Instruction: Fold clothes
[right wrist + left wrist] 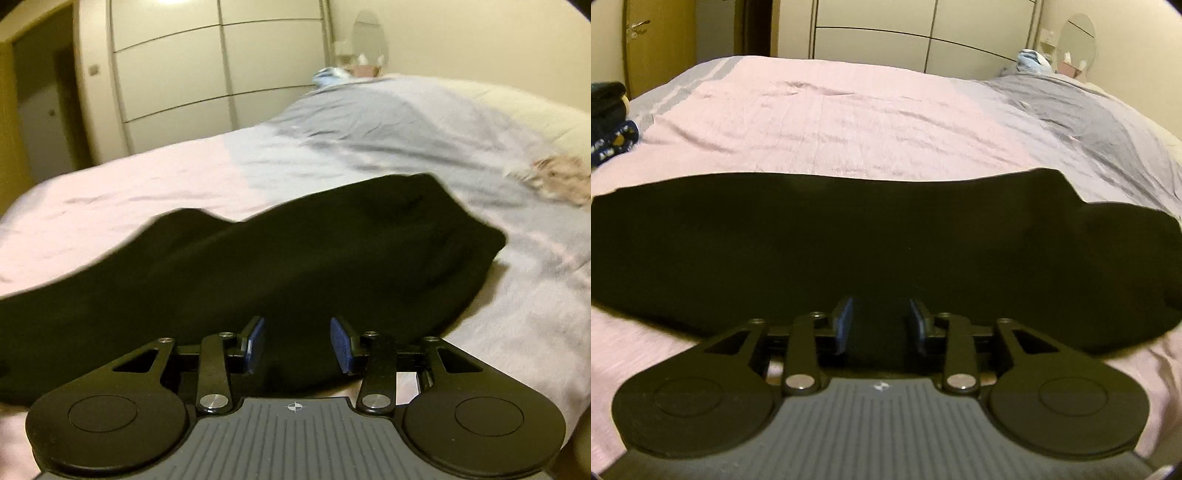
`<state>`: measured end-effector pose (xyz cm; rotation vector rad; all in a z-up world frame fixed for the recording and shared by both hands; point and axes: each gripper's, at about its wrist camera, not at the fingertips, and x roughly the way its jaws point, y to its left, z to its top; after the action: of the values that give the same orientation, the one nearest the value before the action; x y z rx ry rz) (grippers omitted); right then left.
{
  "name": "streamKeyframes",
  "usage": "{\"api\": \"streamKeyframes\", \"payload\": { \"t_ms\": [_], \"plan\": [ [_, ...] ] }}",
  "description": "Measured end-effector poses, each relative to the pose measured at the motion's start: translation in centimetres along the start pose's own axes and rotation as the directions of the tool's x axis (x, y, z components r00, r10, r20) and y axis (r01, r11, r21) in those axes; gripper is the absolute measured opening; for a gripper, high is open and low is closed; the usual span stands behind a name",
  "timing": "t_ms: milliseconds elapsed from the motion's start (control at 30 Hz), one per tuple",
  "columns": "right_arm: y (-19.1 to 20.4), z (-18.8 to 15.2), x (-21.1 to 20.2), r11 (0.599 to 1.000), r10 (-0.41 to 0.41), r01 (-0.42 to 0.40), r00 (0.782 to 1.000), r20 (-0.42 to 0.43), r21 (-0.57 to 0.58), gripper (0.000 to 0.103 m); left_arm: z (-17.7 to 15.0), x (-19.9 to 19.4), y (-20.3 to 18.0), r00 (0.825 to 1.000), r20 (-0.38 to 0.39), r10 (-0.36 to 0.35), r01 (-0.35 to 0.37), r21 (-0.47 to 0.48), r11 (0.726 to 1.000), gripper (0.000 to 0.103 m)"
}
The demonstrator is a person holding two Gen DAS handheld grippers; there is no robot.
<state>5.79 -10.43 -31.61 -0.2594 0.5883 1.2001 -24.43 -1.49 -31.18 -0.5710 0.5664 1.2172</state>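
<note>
A black garment (871, 243) lies spread across the near part of a bed with a pink sheet (820, 122). My left gripper (881, 314) is open, its blue-padded fingers (844, 321) standing over the garment's near edge with black cloth between them. In the right wrist view the same black garment (295, 251) lies bunched, running from the lower left up to the right. My right gripper (297, 338) is open, its blue pads (341, 345) apart over the garment's near edge.
A grey-blue duvet (388, 122) covers the bed's right side. Dark folded clothes (611, 133) sit at the bed's left edge. A beige crumpled cloth (561, 177) lies far right. A white wardrobe (184, 74) and a wooden door (657, 40) stand beyond the bed.
</note>
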Motion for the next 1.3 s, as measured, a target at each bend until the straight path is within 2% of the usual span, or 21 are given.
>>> {"api": "streamKeyframes", "payload": {
  "t_ms": [100,200,400,467,567,667,700,767,867,967,1067,1300],
  "plan": [
    [-0.1,0.3,-1.0,0.999,0.035,-0.035,0.999,-0.031,0.001,0.044,-0.9,-2.3,0.1,1.0,0.018,0.016,-0.016,-0.015,1.0,0.036],
    [-0.2,0.6,-2.0,0.998,0.07,-0.07,0.996,-0.062,0.003,0.044,-2.1,-4.1,0.2,1.0,-0.014,0.024,-0.025,-0.031,0.999,0.037],
    [-0.4,1.3,-4.1,0.99,0.139,-0.139,0.983,-0.124,0.011,0.046,-4.2,-6.9,-0.7,0.999,-0.022,0.049,-0.049,-0.004,0.999,0.037],
    [-1.2,2.1,-2.9,0.991,0.136,-0.132,0.969,-0.205,0.034,0.047,-4.7,-7.6,-1.1,0.998,-0.018,0.056,-0.056,0.001,0.998,0.037],
    [-2.7,3.7,-1.6,0.988,0.106,-0.071,0.959,-0.262,0.138,0.047,-5.2,-8.4,-1.7,0.998,-0.015,0.067,-0.066,0.01,0.998,0.037],
    [-2.4,5.0,-2.9,0.988,-0.057,0.087,0.974,-0.22,0.127,0.047,-5.6,-9.5,-2.0,0.996,-0.004,0.091,-0.091,0.027,0.995,0.037],
    [-1.6,5.0,-4.4,0.99,-0.092,0.11,0.978,-0.189,0.085,0.047,-5.6,-9.9,-2.1,0.995,0.002,0.099,-0.099,0.032,0.995,0.037],
    [0.0,4.2,-7.2,0.996,-0.074,0.079,0.988,-0.135,0.032,0.047,-5.7,-10.7,-2.1,0.994,0.012,0.109,-0.109,0.039,0.993,0.037],
    [2.6,1.5,-10.9,0.999,-0.018,0.012,0.993,-0.117,-0.05,0.047,-6.1,-12.2,-2.4,0.992,0.037,0.122,-0.124,0.054,0.991,0.04],
    [3.7,-1.1,-13.1,1.0,0.0,-0.002,0.993,-0.121,-0.015,0.047,-6.6,-13.6,-2.6,0.992,0.055,0.116,-0.119,0.063,0.991,0.042],
    [4.0,-2.0,-14.2,0.999,0.037,-0.038,0.992,-0.123,-0.01,0.047,-7.1,-14.9,-2.3,0.992,0.067,0.106,-0.11,0.05,0.993,0.042],
    [5.2,-2.0,-16.1,0.996,-0.006,0.0,0.998,-0.063,-0.088,0.047,-7.2,-16.3,-2.0,0.989,0.086,0.117,-0.12,0.032,0.992,0.042]
  ]
}}
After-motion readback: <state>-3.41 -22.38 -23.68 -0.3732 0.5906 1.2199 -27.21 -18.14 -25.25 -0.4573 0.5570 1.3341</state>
